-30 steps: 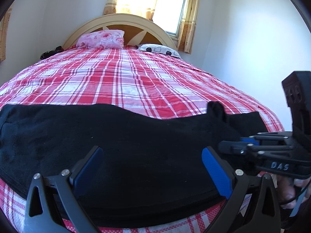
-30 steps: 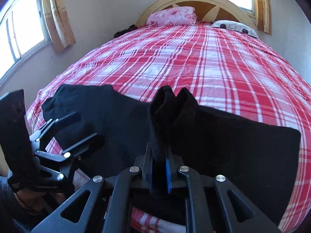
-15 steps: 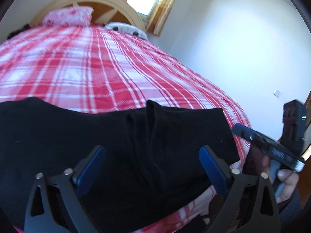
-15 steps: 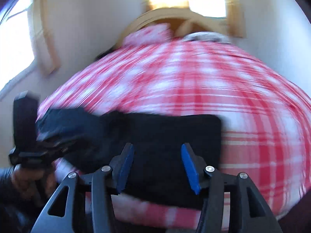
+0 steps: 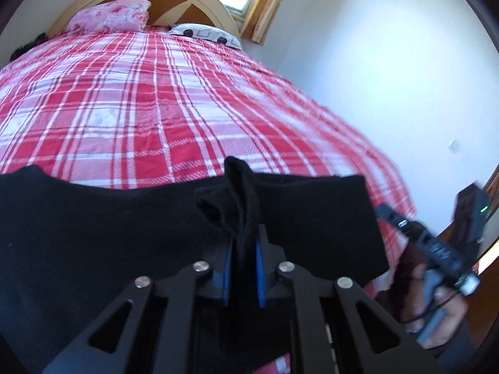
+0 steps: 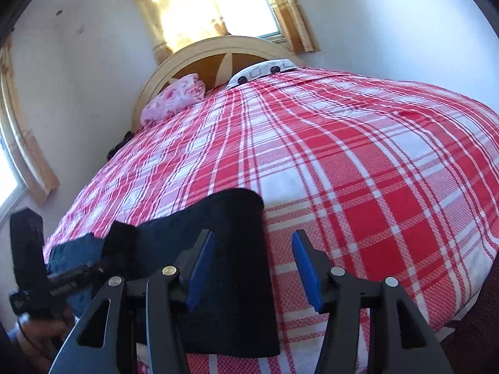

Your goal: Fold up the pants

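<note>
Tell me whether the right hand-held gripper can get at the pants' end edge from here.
Probably yes: the right hand-held gripper is open, the black pants edge lies between its fingers, nothing blocking.

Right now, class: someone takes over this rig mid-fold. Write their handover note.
Left gripper: just closed, shut on a raised pinch of the pants.
Right gripper: open, holding nothing, over the pants' end edge and the bedspread.
Pants: black, lying flat across the bed's near edge.
Done: left grip taken.
Left: right grip, then likely fold across and smooth.
</note>
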`<act>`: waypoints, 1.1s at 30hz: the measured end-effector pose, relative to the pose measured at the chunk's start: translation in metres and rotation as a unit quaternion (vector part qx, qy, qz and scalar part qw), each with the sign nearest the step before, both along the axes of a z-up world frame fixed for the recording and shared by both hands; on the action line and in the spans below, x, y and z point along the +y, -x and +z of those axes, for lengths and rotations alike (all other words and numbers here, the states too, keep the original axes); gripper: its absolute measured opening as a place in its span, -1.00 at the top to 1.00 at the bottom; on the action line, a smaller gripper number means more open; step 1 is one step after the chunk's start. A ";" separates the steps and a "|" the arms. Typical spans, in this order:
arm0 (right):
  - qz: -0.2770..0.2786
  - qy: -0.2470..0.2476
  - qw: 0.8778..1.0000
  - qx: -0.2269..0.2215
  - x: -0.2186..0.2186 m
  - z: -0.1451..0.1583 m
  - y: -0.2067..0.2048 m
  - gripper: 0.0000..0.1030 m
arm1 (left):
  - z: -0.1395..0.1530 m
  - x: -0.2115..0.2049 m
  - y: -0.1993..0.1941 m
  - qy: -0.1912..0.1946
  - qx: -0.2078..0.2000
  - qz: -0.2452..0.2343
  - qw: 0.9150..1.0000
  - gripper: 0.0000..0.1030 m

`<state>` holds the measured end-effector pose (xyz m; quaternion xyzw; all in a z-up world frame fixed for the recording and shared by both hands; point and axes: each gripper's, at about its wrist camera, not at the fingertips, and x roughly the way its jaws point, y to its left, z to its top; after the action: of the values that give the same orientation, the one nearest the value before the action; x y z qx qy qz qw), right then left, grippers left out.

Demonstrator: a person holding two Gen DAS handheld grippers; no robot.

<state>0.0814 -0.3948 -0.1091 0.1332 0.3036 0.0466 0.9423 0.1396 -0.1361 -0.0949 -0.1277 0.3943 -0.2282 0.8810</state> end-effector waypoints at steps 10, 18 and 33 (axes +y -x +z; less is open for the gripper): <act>0.027 -0.004 0.999 -0.022 0.012 0.000 0.008 -0.05 | 0.001 0.052 0.011 -0.016 0.003 0.056 0.998 0.77; 0.044 0.065 0.996 0.033 0.034 -0.021 -0.005 -0.05 | -0.013 0.048 0.015 -0.063 -0.004 0.074 0.995 0.21; 0.017 0.034 0.998 0.040 0.016 -0.019 0.007 -0.22 | -0.019 0.049 0.019 -0.138 -0.031 0.078 0.987 -0.27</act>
<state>0.0740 -0.3783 -0.1277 0.0981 0.3451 0.0474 0.9322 0.1205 -0.0871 -0.1137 -0.0284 0.3828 -0.1059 0.9173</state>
